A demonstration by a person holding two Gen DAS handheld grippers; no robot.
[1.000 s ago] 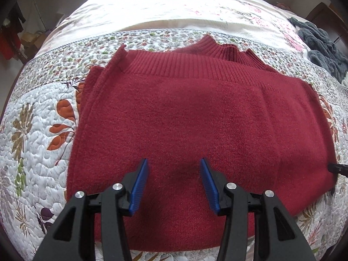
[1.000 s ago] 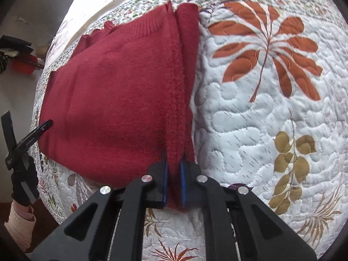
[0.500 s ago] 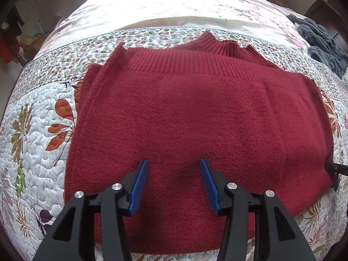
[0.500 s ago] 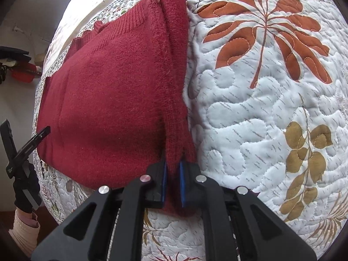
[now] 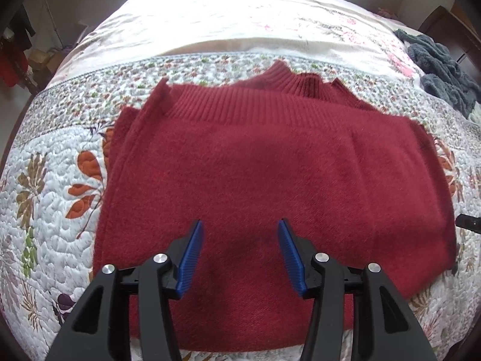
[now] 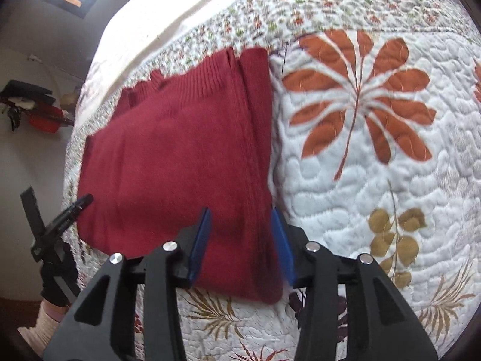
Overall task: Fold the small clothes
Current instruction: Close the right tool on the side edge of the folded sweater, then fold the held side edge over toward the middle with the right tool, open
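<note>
A dark red knit sweater [image 5: 264,174] lies folded flat on the quilted bed, ribbed hem and collar at the far side. My left gripper [image 5: 239,251] hovers open over its near middle, nothing between the blue pads. In the right wrist view the same sweater [image 6: 180,162] fills the left half, its folded side edge running toward me. My right gripper [image 6: 240,240] stands open astride that edge near the sweater's near corner, the cloth lying loose between the pads. The left gripper's black tip [image 6: 64,219] shows at the sweater's far side.
A white quilt with orange and olive leaf prints [image 6: 375,150] covers the bed. A grey fluffy garment [image 5: 439,66] lies at the far right by a dark wooden piece. Red and dark items [image 6: 39,114] hang on the wall beyond the bed's edge.
My right gripper has opened and let go of the sweater's folded edge, which has dropped flat onto the quilt. The left gripper stayed open, hardly moving.
</note>
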